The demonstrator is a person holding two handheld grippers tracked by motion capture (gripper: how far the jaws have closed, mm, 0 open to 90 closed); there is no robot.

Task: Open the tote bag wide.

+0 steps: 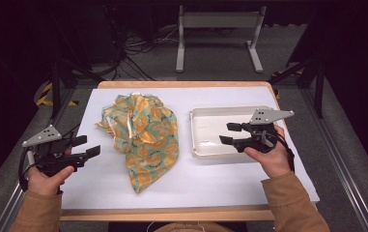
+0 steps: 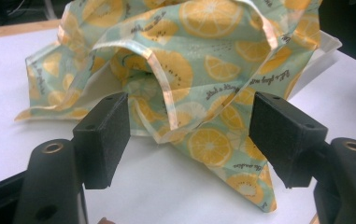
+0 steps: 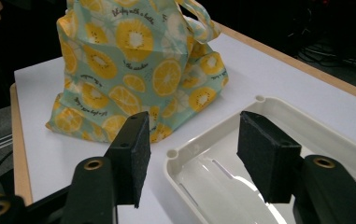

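With both your left gripper [image 1: 91, 146] and right gripper [image 1: 226, 133] spread and empty, the citrus-print bag [image 1: 144, 136] at 9 o'clock of the white tray [image 1: 197, 137] is not yet grasped.

The only writing stands on the fruit-print bag [image 3: 133, 70], which lies on the table just beside the white tray [image 3: 278, 121]. It is a thin dark script, printed in short lines between the orange slices and repeated across the cloth. In the right gripper view, one line near the top of the bag seems to start with "Bl" and to hold the word "with"; the rest is too small to read. In the left gripper view, the same script [image 2: 222, 91] appears upside down and cannot be read.
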